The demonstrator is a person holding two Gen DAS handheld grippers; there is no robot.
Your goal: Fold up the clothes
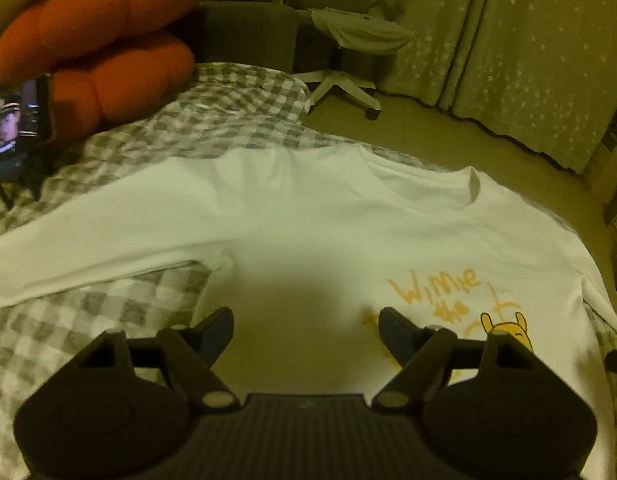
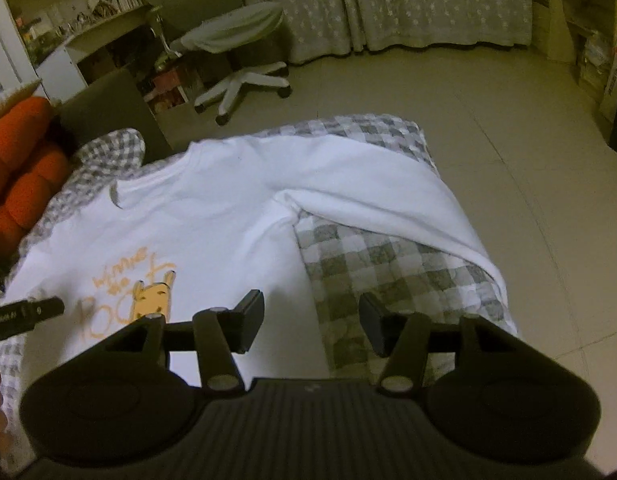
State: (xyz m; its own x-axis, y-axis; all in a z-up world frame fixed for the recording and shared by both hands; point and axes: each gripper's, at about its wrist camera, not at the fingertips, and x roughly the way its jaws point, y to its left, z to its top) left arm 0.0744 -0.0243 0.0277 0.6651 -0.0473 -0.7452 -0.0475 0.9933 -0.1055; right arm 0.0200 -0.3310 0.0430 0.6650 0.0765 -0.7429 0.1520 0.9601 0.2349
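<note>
Both grippers hang over the bed with their jaws spread wide and nothing between them: the left gripper (image 1: 306,326) above the shirt's chest, the right gripper (image 2: 311,316) above the shirt's right edge, where cloth meets quilt. One white long-sleeved sweatshirt (image 1: 328,232) lies face up and spread flat on the grey-and-white checked quilt (image 2: 388,264), its orange Winnie the Pooh print (image 1: 448,300) showing and its neckline toward the far side. Its left sleeve (image 1: 88,236) stretches straight out to the left; its right sleeve (image 2: 388,184) runs out to the right and droops over the bed's edge.

No fold shows anywhere: body flat, both sleeves out. By that, I judge all the folding of this garment is left to do, sleeves and body alike.

The hem is hidden under the gripper bodies in both views, so how the near edge lies cannot be told. The left cuff runs out of frame. An orange cushion (image 1: 96,40) sits at the far left, beside a small lit screen (image 1: 16,124) whose content is too blurred to read.
</note>
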